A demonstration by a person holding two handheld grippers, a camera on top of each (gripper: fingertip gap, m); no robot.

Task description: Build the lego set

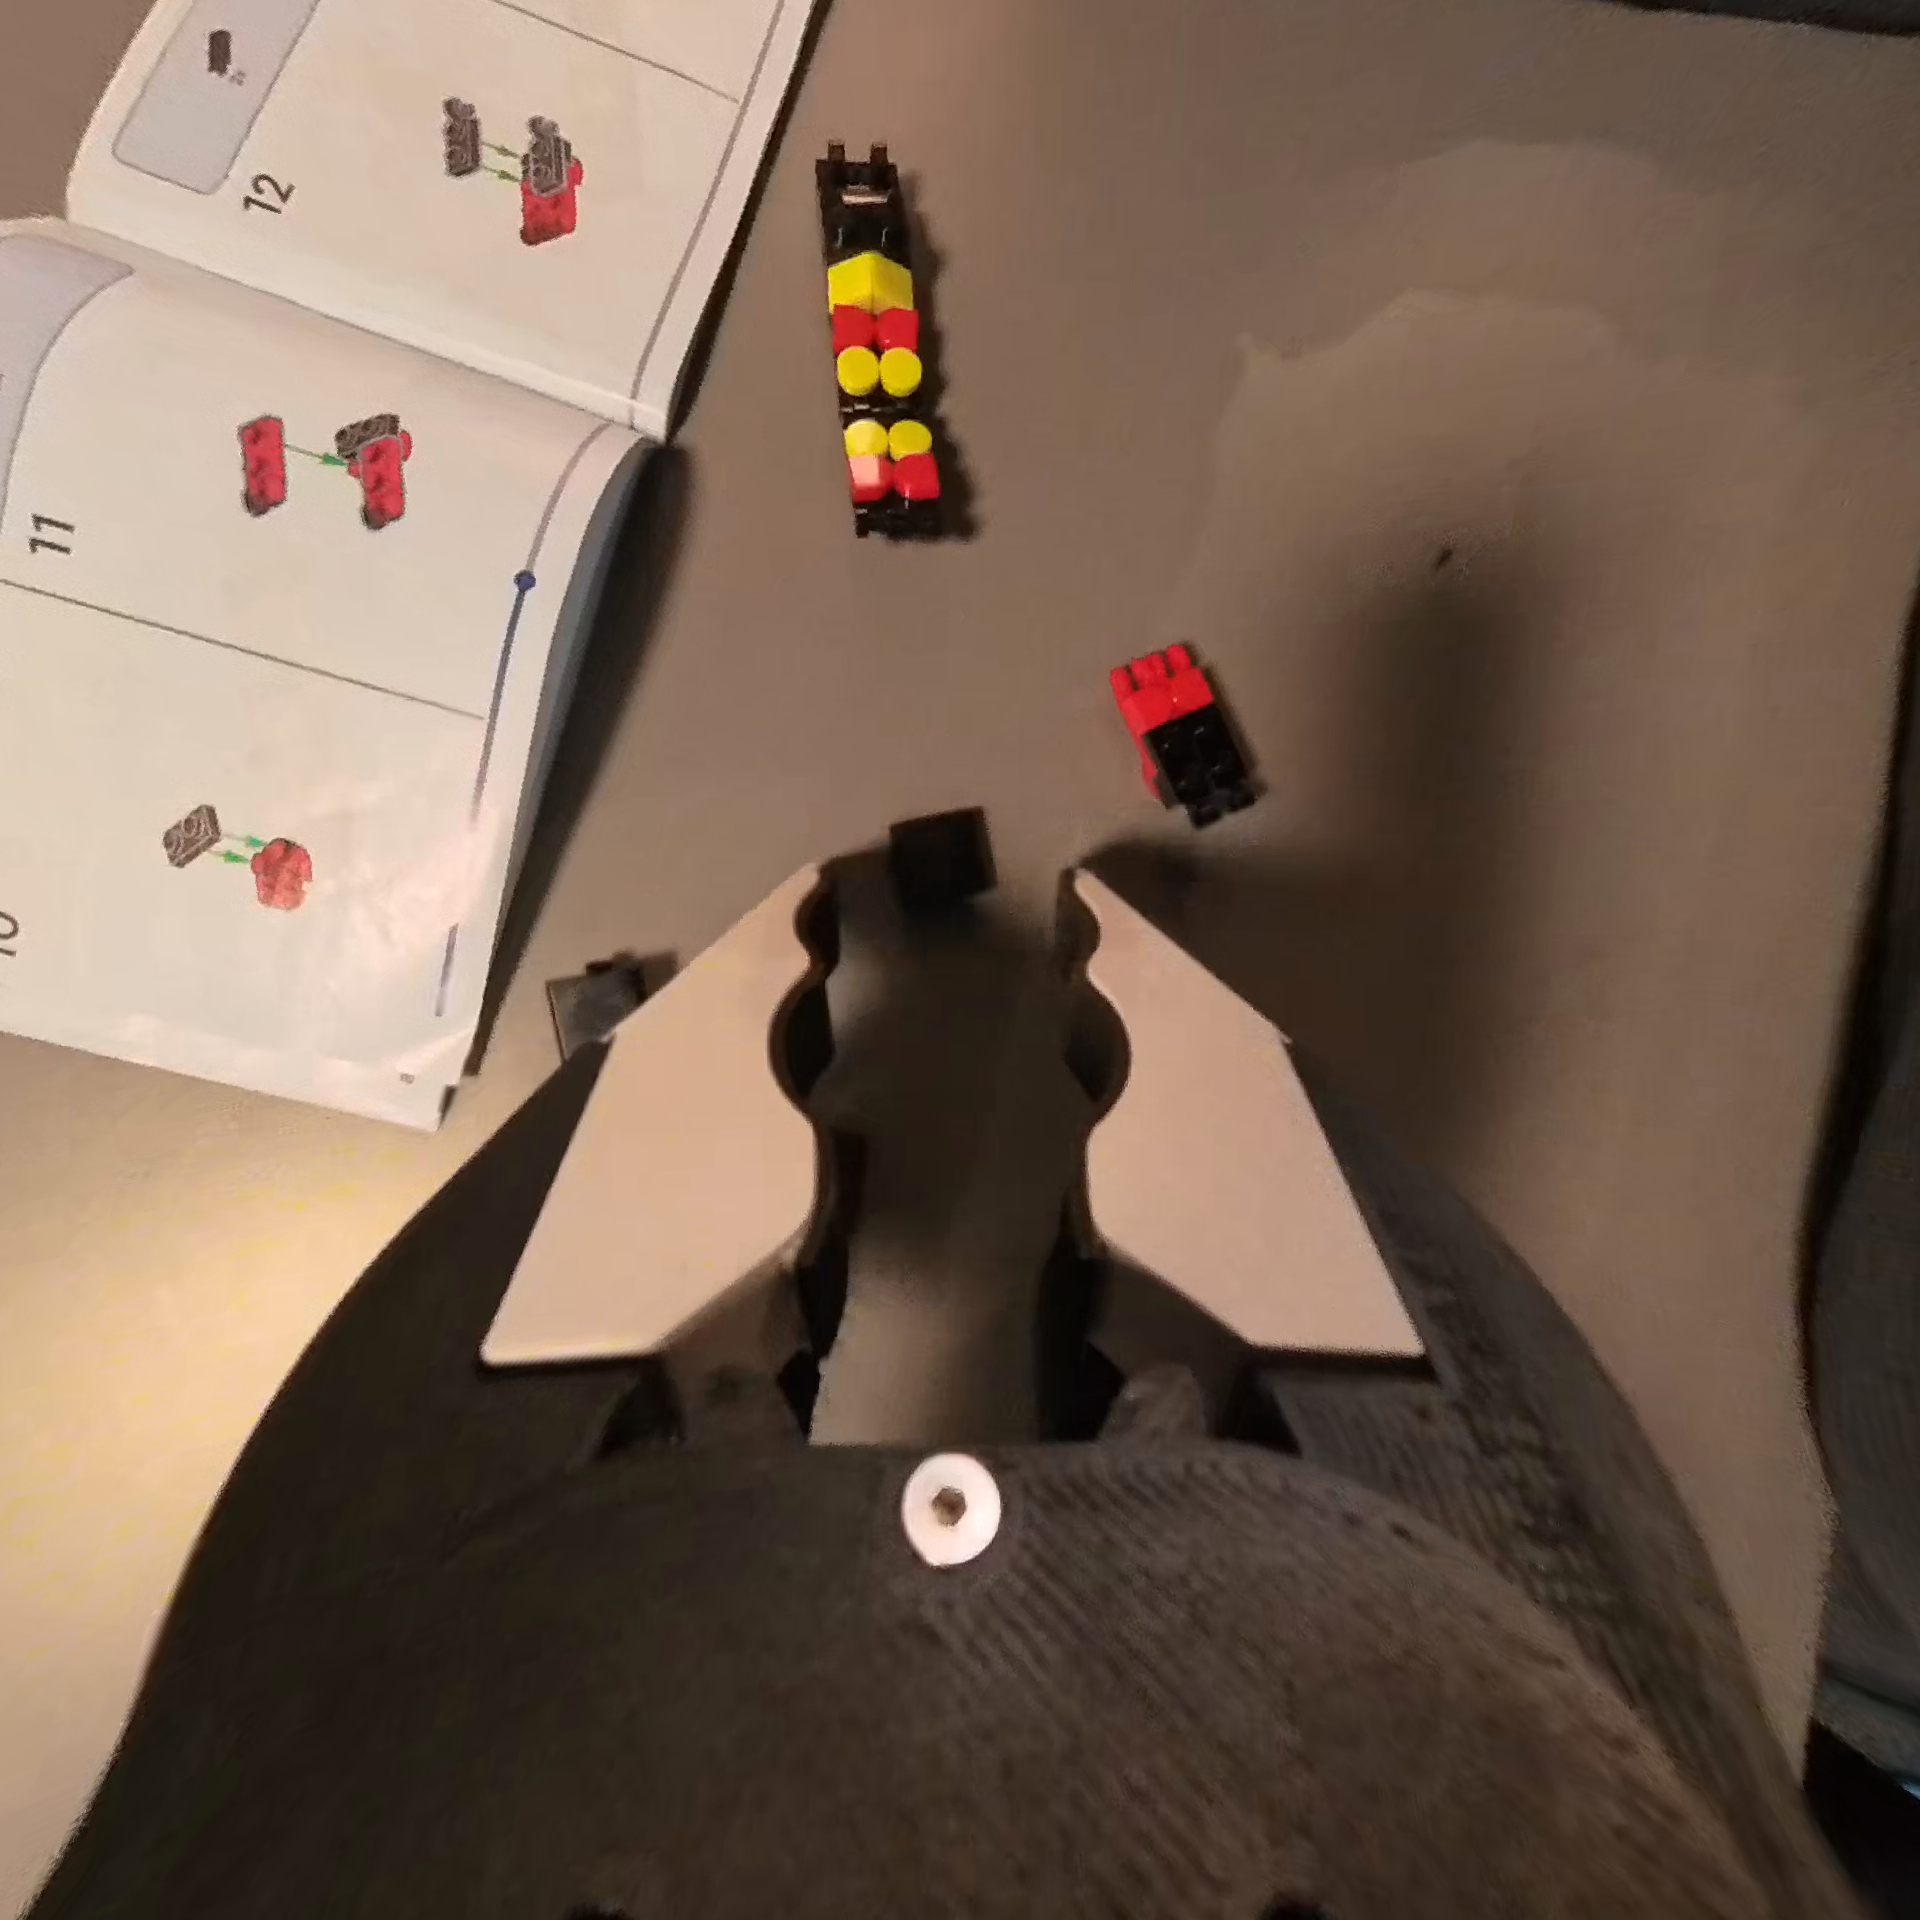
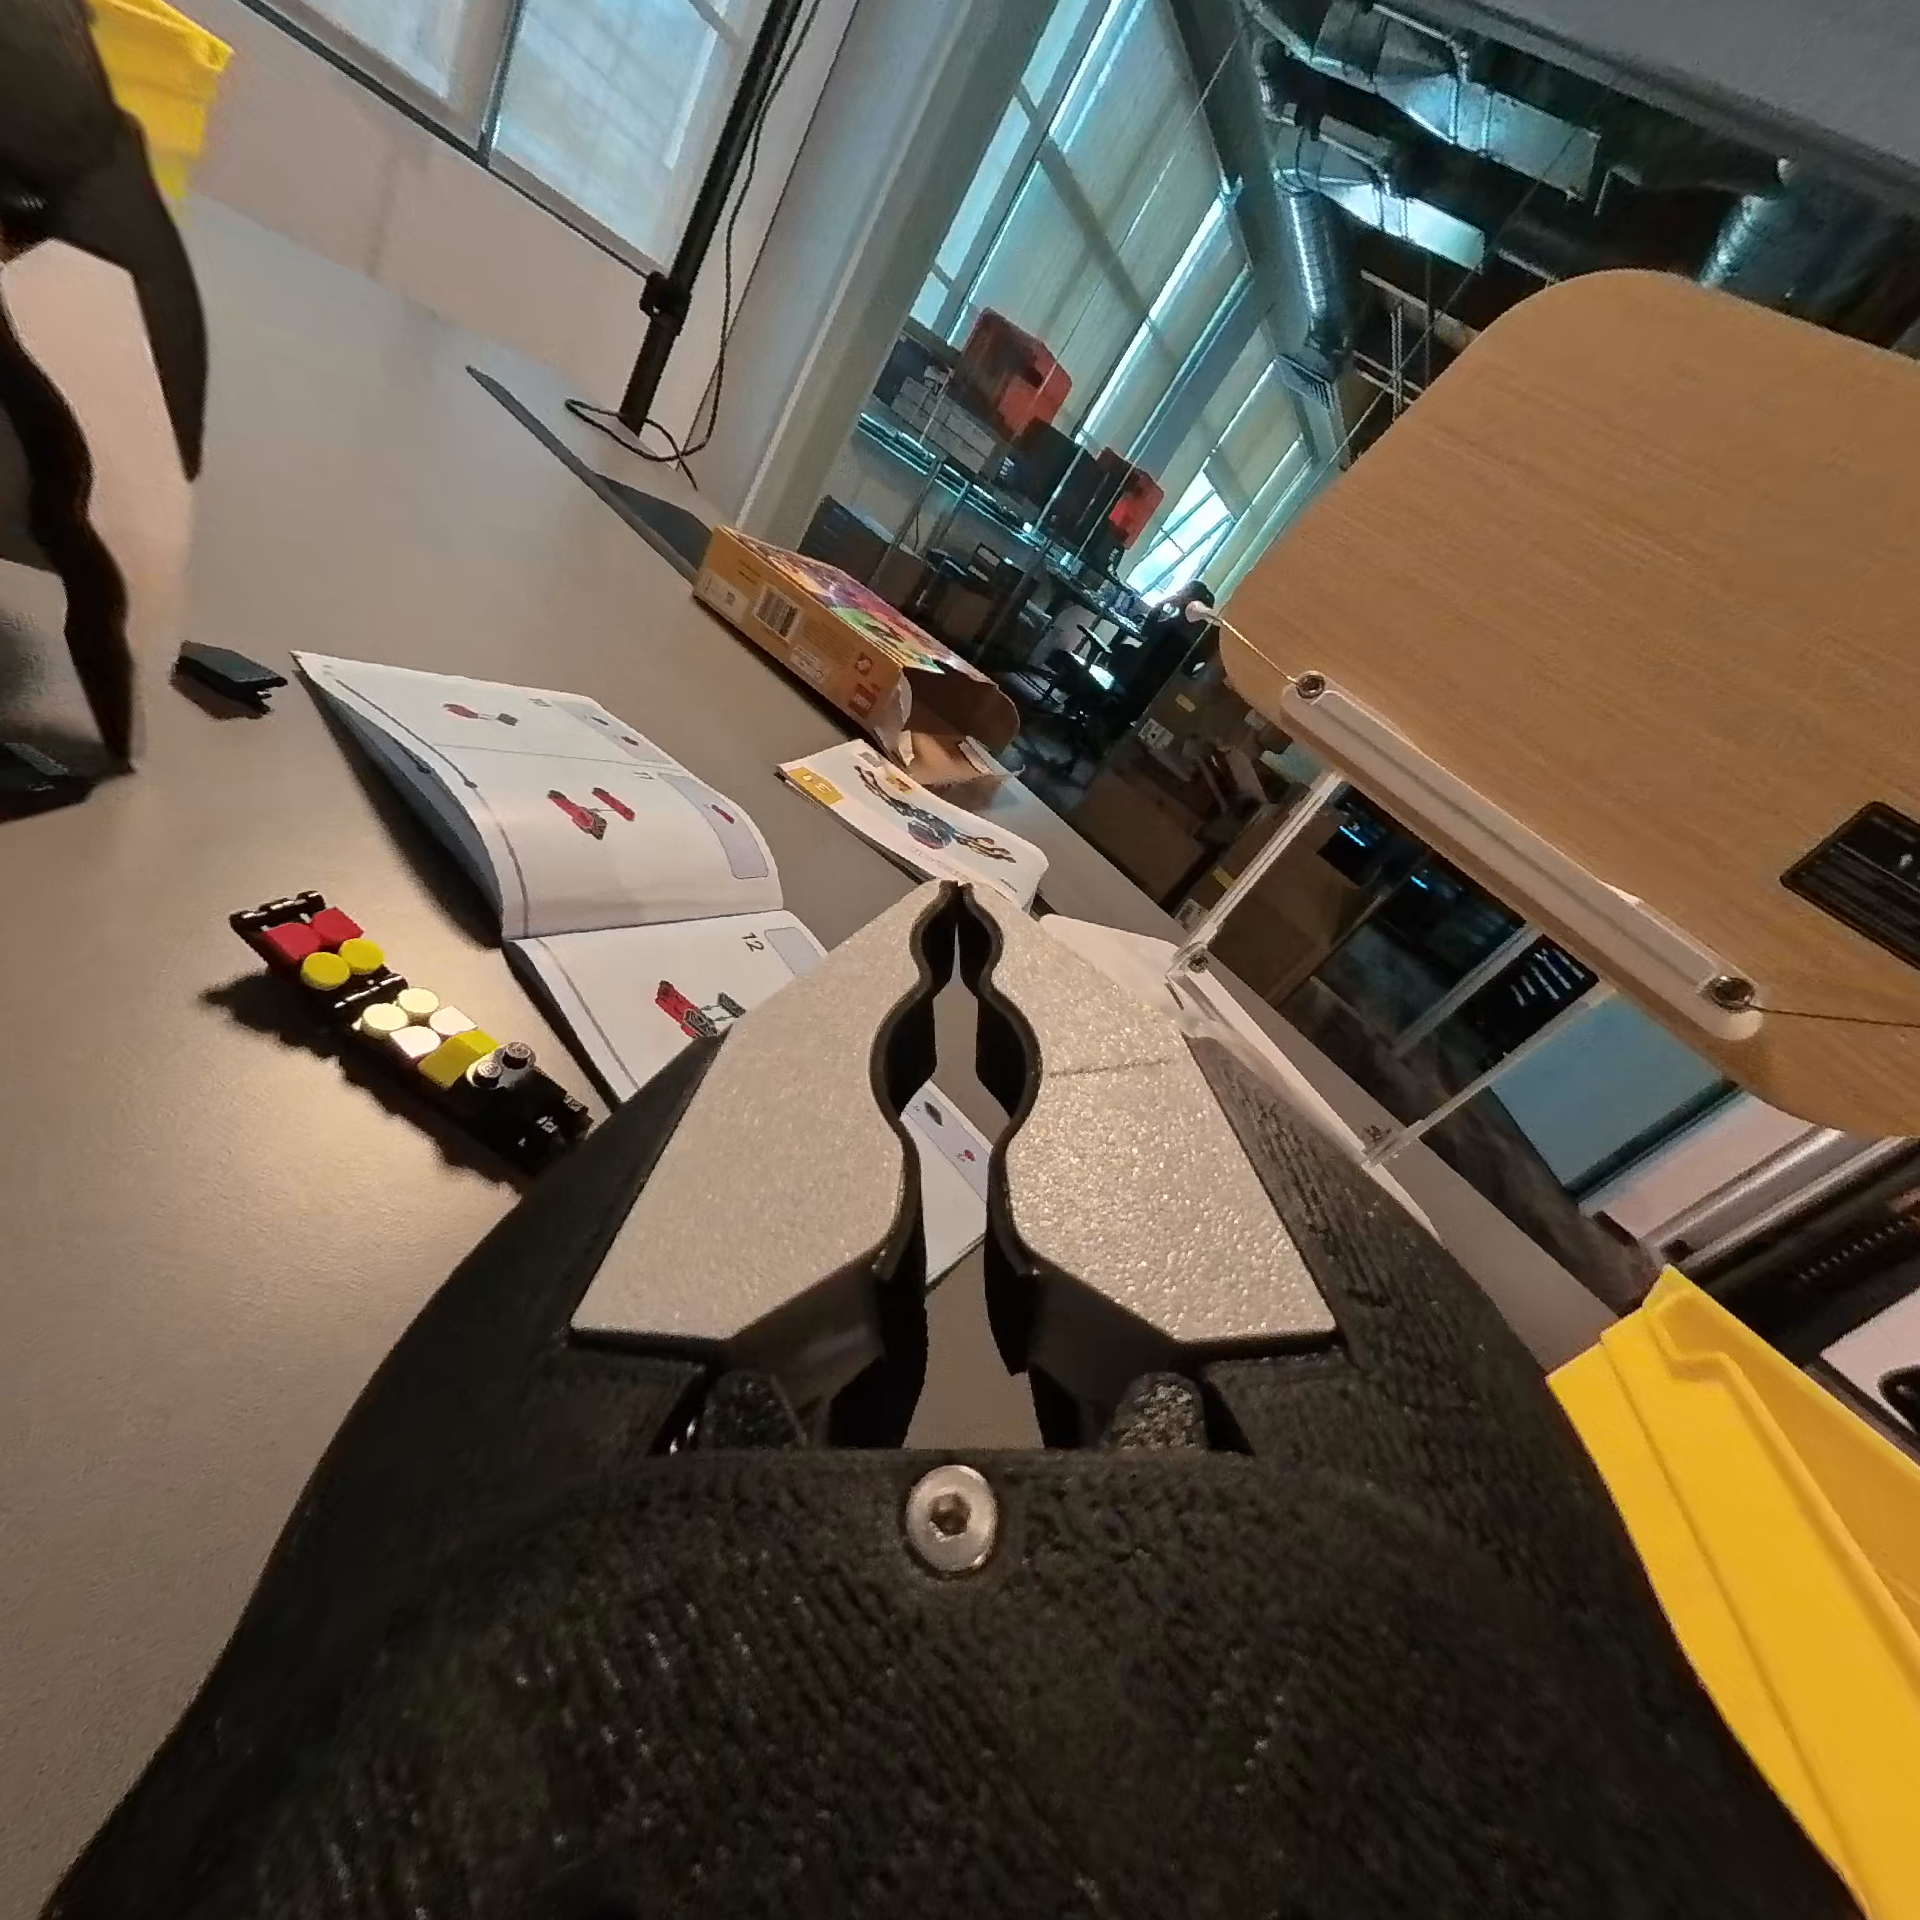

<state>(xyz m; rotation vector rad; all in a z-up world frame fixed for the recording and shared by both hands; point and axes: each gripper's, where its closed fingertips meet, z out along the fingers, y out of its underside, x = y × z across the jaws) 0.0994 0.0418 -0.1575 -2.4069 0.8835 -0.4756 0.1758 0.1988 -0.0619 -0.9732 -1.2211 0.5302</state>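
Long black lego strip (image 1: pixel 896 343) with yellow and red studs and tiles lies flat on the grey worktop (image 1: pixel 1351 312), out ahead of the left claw (image 1: pixel 951 883), apart from it. Same strip in the right wrist view (image 2: pixel 405 1023), left of the right claw (image 2: pixel 958 899), near the open instruction booklet (image 2: pixel 582 821).

Small red-and-black lego block (image 1: pixel 1184 732) lies on its side on the worktop, right of and ahead of the left claw's tips, well apart from the strip. Small black brick (image 1: pixel 940 857) sits on the worktop just at the left claw's fingertips, nearer the left finger; contact cannot be told. Another dark flat piece (image 1: pixel 597 997) lies beside the left finger's outer edge, partly hidden.

Left claw: spread wide, nothing pinched. Right claw: tips pressed together, nothing visible between them, tilted above the worktop.

Instruction booklet (image 1: pixel 312 582) open on the left, pages showing build steps. In the right wrist view: a black flat piece (image 2: pixel 223 665) beyond the booklet, the left claw's body (image 2: pixel 94 468) at far left, a second leaflet (image 2: pixel 914 821), an opened cardboard lego box (image 2: pixel 831 634), a wooden panel (image 2: pixel 1610 644) upper right, a yellow bin (image 2: pixel 1766 1538) at the right edge.
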